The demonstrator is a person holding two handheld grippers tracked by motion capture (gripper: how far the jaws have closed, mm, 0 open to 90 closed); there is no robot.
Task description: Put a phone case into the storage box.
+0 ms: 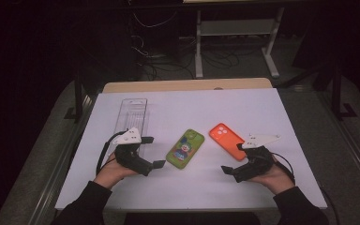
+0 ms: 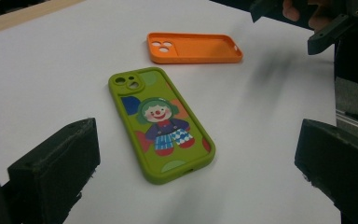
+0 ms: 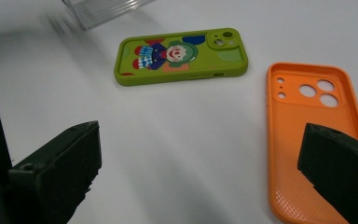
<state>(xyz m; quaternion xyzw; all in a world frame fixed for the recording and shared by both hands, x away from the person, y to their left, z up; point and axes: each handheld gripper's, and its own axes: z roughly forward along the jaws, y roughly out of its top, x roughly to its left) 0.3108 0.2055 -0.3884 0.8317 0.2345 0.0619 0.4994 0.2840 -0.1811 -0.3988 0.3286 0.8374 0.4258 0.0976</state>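
the green phone case [image 1: 185,148] lies flat on the white table [image 1: 262,112], printed back up, between the two grippers and a little ahead of them. its long axis runs slanted, with the camera end farther from the person and turned to the right. the left gripper [image 1: 152,152] is nearer to it, just beside its left edge, jaws spread wide and holding nothing; in the left gripper view the case [image 2: 161,125] sits straight ahead between the jaws. the right gripper [image 1: 234,159] is also wide and empty, and it is closer to the orange phone case [image 1: 226,140] (this one lies with the hollow side up). a clear plastic tray [image 1: 132,117] stands behind the left hand. the room around the table is dark, with cables on the floor.
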